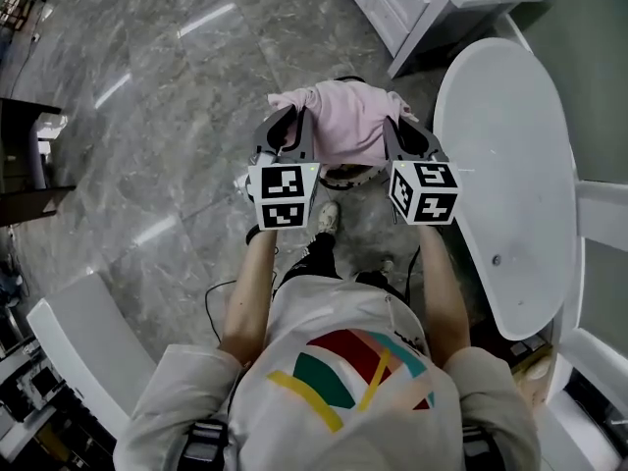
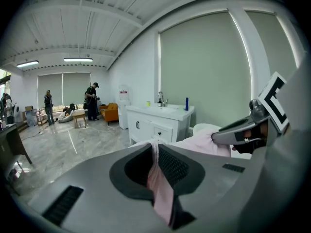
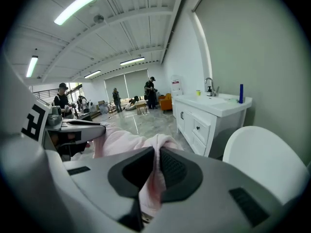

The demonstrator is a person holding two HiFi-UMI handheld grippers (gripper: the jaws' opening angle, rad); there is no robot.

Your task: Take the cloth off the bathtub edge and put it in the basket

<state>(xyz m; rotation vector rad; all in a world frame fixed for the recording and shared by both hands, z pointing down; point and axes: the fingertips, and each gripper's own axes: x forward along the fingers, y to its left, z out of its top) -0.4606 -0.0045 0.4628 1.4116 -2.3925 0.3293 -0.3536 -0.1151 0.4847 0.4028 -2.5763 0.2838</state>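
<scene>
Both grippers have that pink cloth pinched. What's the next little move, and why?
Probably lower the cloth straight down. The left gripper and right gripper each pinch an edge of it, and it hangs over what looks like the basket, not yet inside it.

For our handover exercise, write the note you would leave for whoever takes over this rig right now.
Left tool: shut on the pink fabric cloth.
Right tool: shut on the same cloth, bunched between them.
The cloth is clear of the white oval bathtub, over the dark-rimmed basket on the floor, mostly hiding it.
Done: cloth off the tub edge.
Left: lower it into the basket, open both tools.
</scene>
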